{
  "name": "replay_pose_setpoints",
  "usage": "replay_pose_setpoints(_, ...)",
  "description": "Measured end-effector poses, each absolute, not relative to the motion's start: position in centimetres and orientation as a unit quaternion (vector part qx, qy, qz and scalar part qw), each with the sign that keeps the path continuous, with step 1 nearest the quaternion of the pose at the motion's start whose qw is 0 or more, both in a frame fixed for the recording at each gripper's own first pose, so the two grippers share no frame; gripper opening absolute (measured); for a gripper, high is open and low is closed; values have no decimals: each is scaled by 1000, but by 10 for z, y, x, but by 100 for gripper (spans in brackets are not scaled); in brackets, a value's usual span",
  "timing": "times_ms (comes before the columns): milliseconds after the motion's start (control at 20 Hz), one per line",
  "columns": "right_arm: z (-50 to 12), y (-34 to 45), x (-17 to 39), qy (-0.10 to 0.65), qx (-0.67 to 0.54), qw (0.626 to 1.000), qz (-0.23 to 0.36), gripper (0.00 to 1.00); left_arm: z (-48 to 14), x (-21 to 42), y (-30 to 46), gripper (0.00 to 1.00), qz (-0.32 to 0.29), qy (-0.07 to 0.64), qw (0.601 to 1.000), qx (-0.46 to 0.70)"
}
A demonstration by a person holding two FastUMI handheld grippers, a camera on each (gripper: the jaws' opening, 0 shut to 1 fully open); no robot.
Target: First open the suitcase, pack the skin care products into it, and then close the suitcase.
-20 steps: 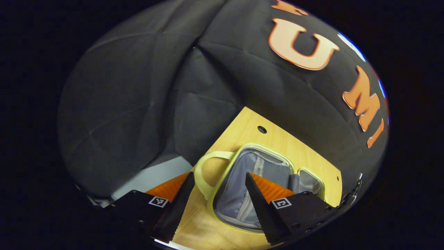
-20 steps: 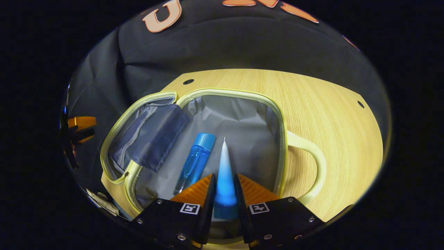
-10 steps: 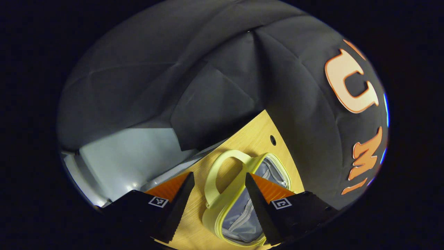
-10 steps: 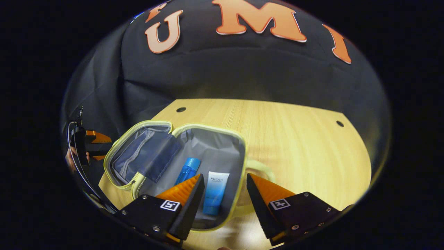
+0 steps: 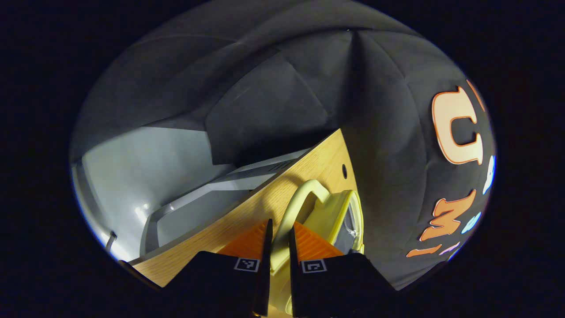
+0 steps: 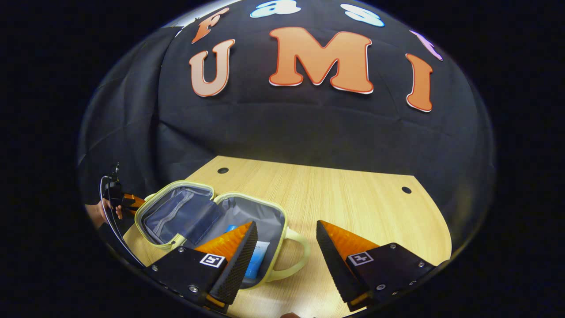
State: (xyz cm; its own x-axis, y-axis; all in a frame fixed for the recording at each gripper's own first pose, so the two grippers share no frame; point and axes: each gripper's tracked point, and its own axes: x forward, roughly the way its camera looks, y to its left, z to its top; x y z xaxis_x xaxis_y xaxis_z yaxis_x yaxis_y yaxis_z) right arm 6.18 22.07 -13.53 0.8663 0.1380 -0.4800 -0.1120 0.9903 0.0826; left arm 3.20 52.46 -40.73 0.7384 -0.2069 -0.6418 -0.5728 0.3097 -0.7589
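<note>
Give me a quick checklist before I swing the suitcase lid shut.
1. Left gripper shut on the lid handle: ok.
2. Right gripper open, holding nothing: ok.
3. Tube lying inside the suitcase: ok.
4. Blue bottle inside: ok, though a finger mostly hides it.
5. Rim free of anything poking over: cannot tell, the right fingers cover the near edge.

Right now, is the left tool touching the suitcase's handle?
Touching. In the left gripper view the left tool has both fingers closed against the pale yellow handle of the suitcase.
</note>
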Motion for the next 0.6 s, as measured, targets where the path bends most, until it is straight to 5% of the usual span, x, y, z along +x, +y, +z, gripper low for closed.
replay_pose_setpoints(100, -130, 210, 61, 240, 26, 969, 55, 86, -387, 32, 520, 7, 107, 324, 757, -558)
replay_pose_setpoints(600, -110, 188, 64, 211, 1, 975, 66, 87, -215, 35, 507, 8, -5, 208, 833, -512)
